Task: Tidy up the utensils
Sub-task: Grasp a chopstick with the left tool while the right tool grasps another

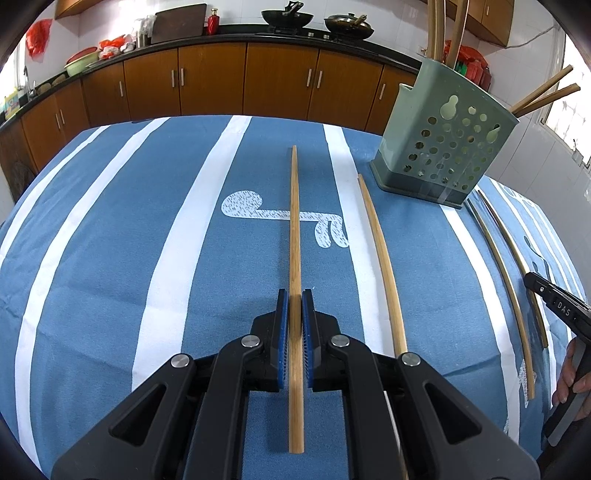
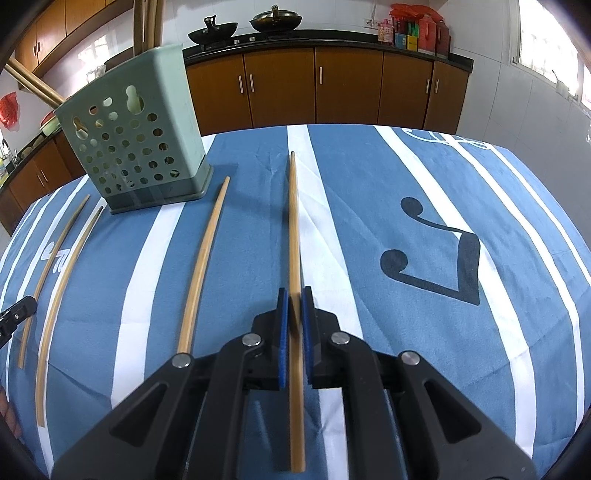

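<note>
Four loose chopsticks are seen in each view on a table covered with a blue cloth (image 1: 110,258) that has white stripes and printed figures. Behind the table runs a row of brown kitchen cabinets (image 1: 258,81) under a dark counter, and two black woks (image 1: 288,16) stand on the stove. A green perforated utensil holder (image 1: 443,140) stands upright on the cloth, with several chopsticks already leaning out of its top.

The left gripper (image 1: 294,295) is closed on one chopstick (image 1: 294,221); the blue pads press it from both sides. The stick passes between the fingers, its near end coming back under the gripper and its far end reaching forward over the cloth. Its long axis follows the line of the fingers, pointing away toward the cabinets. Whether it is lifted from the cloth I cannot tell.

The right gripper (image 2: 293,295) is likewise closed on another chopstick (image 2: 293,221), which also runs between the pads and points straight ahead along the fingers.

Another chopstick (image 1: 380,251) lies on the cloth to the right of the left gripper, near the holder's base, roughly parallel to the held one. Two more (image 2: 55,266) lie side by side to the left of the right gripper, beside the holder.
</note>
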### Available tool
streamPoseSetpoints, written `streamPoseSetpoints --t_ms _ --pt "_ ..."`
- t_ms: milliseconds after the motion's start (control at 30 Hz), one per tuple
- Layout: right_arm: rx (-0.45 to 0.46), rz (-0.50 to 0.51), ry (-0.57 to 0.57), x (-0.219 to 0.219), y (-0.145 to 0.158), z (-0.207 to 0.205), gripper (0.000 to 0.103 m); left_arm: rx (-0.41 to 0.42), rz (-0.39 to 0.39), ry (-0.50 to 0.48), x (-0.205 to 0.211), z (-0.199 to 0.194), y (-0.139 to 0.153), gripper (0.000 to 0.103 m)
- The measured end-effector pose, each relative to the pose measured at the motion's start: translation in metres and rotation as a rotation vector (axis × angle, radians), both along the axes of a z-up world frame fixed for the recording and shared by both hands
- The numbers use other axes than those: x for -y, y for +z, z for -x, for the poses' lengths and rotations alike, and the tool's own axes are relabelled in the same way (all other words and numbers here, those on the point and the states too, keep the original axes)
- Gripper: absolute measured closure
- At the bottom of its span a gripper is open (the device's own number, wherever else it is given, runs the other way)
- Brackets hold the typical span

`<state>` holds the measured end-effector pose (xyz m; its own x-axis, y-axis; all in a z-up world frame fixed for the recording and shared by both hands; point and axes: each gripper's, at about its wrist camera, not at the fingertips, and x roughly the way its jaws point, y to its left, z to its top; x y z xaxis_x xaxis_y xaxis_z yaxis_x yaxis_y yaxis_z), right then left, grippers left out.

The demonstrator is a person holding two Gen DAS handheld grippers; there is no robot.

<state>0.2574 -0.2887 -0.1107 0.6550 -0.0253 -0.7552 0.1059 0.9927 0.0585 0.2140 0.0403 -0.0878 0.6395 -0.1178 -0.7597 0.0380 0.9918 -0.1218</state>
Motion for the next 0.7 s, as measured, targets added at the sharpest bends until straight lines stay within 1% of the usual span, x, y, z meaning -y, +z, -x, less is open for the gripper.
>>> streamPoseSetpoints --t_ms 700 --pt "0.000 -0.007 -0.001 -0.0003 0.0001 0.0005 0.094 0.000 0.010 0.001 -0.0008 -0.0001 0.0002 0.094"
